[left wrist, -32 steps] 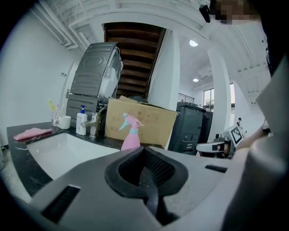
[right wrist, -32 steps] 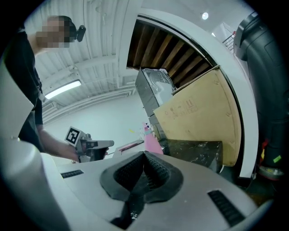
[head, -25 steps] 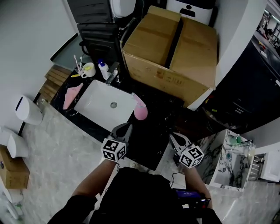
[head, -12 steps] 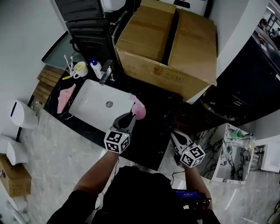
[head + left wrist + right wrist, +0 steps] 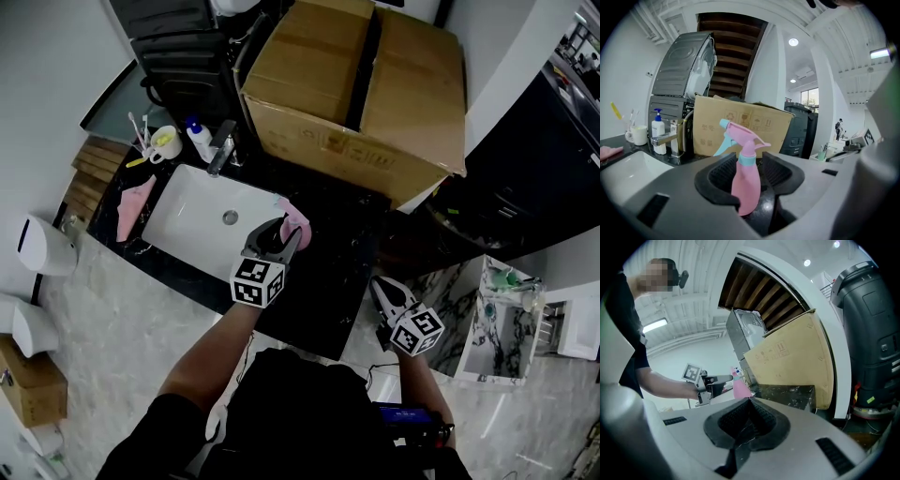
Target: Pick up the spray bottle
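A big cardboard box (image 5: 356,84) with its flaps shut stood on the dark marble surface (image 5: 337,248) just behind where I was working. A white sink (image 5: 183,230) was let into the surface to its left. Behind the sink stood a tap (image 5: 222,148), a white pump bottle (image 5: 199,141) and a cup (image 5: 165,142) with a few toothbrushes in it. A pink cloth (image 5: 131,199) lay at the sink's far left end.

The spray bottle (image 5: 746,187) stood upright on the surface by the sink's right corner, in front of the box. Its body and head were pink, its collar and trigger pale blue.

My left gripper (image 5: 281,234) had just been opening, and its jaws stood apart on either side of the bottle, not pressing on it. My right gripper (image 5: 380,286) hung off to the right with its jaws together and nothing in them.
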{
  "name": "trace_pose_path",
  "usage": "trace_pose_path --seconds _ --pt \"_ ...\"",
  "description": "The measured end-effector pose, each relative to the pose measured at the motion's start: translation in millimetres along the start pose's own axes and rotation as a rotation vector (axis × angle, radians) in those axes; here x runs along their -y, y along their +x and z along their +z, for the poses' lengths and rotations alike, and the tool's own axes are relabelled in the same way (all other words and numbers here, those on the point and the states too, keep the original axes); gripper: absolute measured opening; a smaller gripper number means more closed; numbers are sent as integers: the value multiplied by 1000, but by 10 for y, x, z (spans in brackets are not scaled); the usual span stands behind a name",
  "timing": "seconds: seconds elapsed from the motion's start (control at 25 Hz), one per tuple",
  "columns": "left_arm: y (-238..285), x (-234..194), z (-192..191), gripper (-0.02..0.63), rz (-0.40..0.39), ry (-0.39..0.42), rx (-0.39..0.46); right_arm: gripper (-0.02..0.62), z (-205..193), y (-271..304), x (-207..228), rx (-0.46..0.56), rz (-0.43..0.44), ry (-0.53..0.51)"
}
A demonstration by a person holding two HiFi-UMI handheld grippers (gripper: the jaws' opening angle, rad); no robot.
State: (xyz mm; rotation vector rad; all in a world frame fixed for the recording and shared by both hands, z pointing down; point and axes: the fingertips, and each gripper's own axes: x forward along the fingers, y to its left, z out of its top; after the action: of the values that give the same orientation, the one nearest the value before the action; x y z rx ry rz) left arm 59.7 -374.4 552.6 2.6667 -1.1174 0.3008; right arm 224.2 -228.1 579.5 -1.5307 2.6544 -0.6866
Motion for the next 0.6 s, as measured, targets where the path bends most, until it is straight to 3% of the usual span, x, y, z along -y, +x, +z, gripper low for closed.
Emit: trace_pose_path --seconds 0.44,0.6 --pt "196 -36 31 173 -23 33 -17 26 -61 -125 109 -6 -55 23" --pt "227 -42 5 138 -6 47 -31 26 -68 -133 132 -6 -61 30"
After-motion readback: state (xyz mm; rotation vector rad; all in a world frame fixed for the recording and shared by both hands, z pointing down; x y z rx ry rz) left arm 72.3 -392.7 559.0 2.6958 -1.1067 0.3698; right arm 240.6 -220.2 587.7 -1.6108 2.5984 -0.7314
